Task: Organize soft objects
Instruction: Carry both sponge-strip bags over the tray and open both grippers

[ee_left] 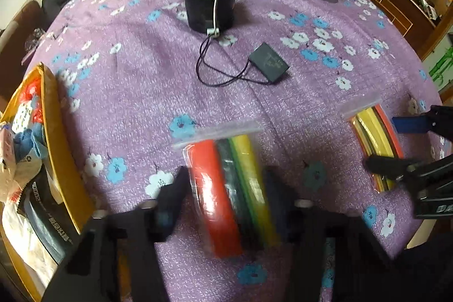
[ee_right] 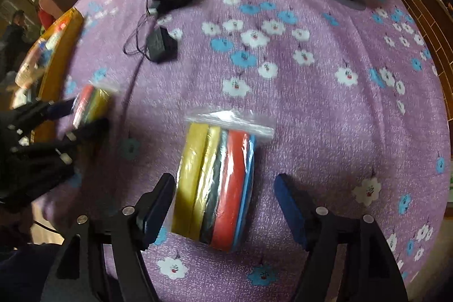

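I see a table covered in soft, matt purple cloth (ee_right: 311, 109) with a nubbly weave and printed flowers. Two clear, glossy plastic bags catch the light: one (ee_left: 226, 188) between my left gripper's (ee_left: 223, 188) matt black plastic fingers, the other (ee_right: 218, 183) between my right gripper's (ee_right: 223, 205) fingers, whose pads look like dull blue rubber. Both bags hold smooth, foam-like coloured discs. The right gripper carries shiny metal bolt heads (ee_right: 128, 210). A matt yellow cardboard box (ee_left: 56, 137) sits at the edge.
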